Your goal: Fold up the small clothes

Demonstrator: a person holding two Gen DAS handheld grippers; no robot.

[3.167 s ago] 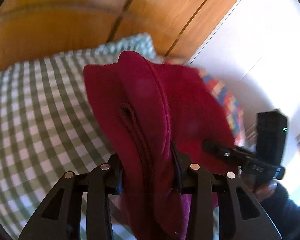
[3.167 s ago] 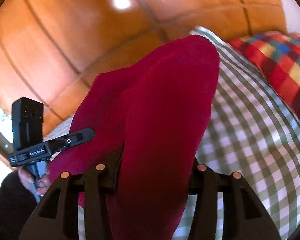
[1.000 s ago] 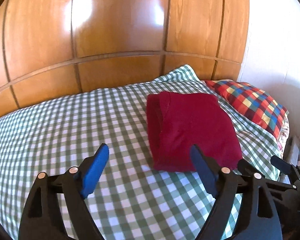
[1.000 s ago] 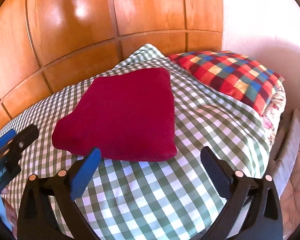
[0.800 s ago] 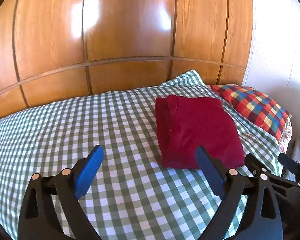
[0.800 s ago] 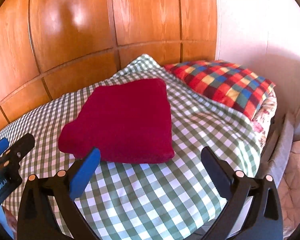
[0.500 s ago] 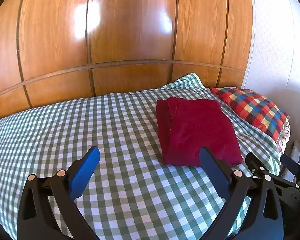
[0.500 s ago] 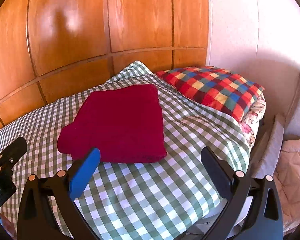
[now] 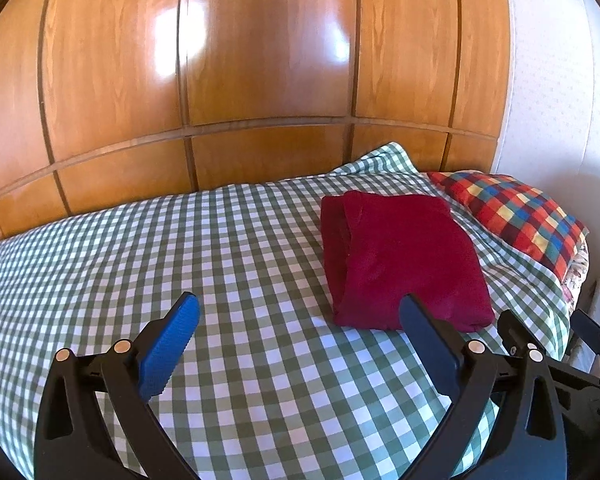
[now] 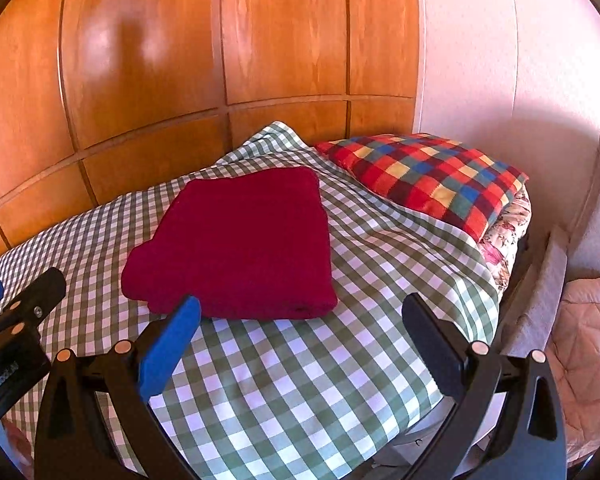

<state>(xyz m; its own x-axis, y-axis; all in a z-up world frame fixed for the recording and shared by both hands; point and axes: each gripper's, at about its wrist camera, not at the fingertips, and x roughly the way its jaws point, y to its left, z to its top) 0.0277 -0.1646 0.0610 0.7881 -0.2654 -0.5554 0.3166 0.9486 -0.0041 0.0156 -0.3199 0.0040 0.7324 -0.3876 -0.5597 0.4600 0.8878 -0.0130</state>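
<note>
Folded red garment (image 9: 404,256) lay on the checked bed (image 9: 220,248); left gripper (image 9: 300,336) and right gripper (image 10: 300,336) fingers were released, grasping nothing.

White lettering "GenRobot.AI" on the left gripper (image 10: 8,376) body, partly cut off.

Bed (image 9: 228,248) covered edge to edge by a green-and-white check sheet (image 10: 300,380), backed against wood panelling. Lying directly on the sheet: one folded red garment (image 9: 404,264) (layered edges face left in the left wrist view), flat, toward the pillow end. Multicolour check pillow (image 10: 424,172) lies just beside it, not touching.
</note>
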